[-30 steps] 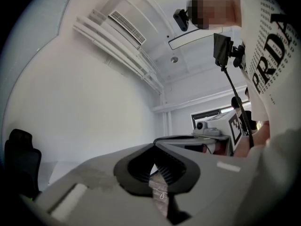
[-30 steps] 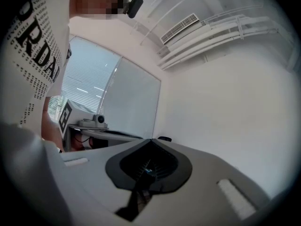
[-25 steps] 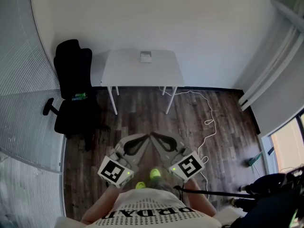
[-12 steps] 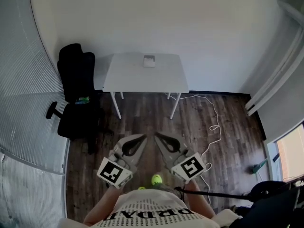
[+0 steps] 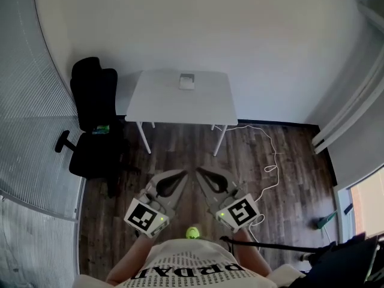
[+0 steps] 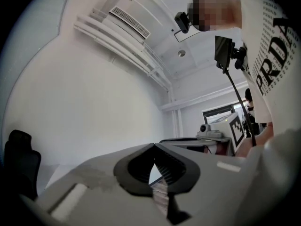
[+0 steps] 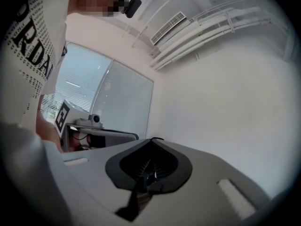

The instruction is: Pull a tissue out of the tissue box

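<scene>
Grey left gripper point(image 5: 182, 174) and right gripper point(image 5: 201, 173) are shown closed and empty, the small white tissue box point(image 5: 187, 81) well beyond them.

Grey-shelled left gripper point(image 5: 183, 174) and right gripper point(image 5: 200, 173), dark jaw pads point(image 6: 130, 168); square-marker cubes point(image 5: 144, 216) behind the jaws; white lettered shirt point(image 5: 186, 270).

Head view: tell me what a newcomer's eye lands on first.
First come the two tools held low in the foreground, the left tongs and the right tongs, both shut and empty, tips angled toward each other above the dark wood floor. Beyond them a white table stands against the wall, with the small tissue box near its far edge. A black office chair sits at the table's left.
</scene>
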`<state>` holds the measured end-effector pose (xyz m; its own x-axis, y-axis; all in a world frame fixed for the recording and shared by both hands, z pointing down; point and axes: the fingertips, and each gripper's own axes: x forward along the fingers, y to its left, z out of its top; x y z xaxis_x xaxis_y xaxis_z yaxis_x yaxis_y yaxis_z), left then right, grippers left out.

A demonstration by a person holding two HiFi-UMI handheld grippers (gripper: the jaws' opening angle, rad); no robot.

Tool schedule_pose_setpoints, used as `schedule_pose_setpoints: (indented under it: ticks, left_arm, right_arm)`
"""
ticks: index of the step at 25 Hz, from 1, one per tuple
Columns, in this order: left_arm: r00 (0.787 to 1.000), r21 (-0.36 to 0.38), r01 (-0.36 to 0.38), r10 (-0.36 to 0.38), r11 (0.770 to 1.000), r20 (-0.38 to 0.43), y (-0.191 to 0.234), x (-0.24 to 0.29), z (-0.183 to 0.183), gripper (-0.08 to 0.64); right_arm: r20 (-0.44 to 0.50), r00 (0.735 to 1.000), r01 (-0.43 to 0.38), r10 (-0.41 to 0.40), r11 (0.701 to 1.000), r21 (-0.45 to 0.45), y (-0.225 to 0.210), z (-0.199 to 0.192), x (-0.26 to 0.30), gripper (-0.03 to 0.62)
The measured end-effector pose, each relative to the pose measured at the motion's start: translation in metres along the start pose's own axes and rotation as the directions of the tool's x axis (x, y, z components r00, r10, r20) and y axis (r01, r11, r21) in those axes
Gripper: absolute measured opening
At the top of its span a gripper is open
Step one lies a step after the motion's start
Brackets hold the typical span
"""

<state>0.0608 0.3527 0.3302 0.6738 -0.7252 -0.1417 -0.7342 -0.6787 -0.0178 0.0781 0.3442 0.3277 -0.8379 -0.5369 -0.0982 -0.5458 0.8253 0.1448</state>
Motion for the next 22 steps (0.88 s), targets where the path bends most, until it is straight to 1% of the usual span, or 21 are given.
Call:
schedule_pose_setpoints:
  ticks: [7, 12, 17, 22]
  left_arm:
    - [0.999, 0.032, -0.022, 0.021, 0.999, 0.031, 0.009, 0.04, 0.001, -0.002]
    - [0.999, 0.02, -0.047, 0.046, 0.999, 0.016, 0.013, 0.055, -0.006, -0.002]
    - [0.998, 0.006, -0.068, 0.068, 0.998, 0.019, 0.021, 0.064, -0.01, -0.002]
    - [0.997, 0.009, -0.08, 0.08, 0.997, 0.011, 0.033, 0.077, -0.019, -0.002]
  right_arm:
    - [0.041, 0.998, -0.047, 0.047, 0.999, 0.0, -0.034, 0.0, 0.009, 0.009]
    - [0.032, 0.997, -0.07, 0.07, 0.997, 0.01, -0.05, -0.006, 0.01, 0.009]
    - [0.026, 0.995, -0.092, 0.091, 0.996, 0.017, -0.057, -0.008, 0.015, 0.009]
    - [0.007, 0.996, -0.087, 0.087, 0.996, 0.037, -0.069, -0.021, 0.022, 0.009]
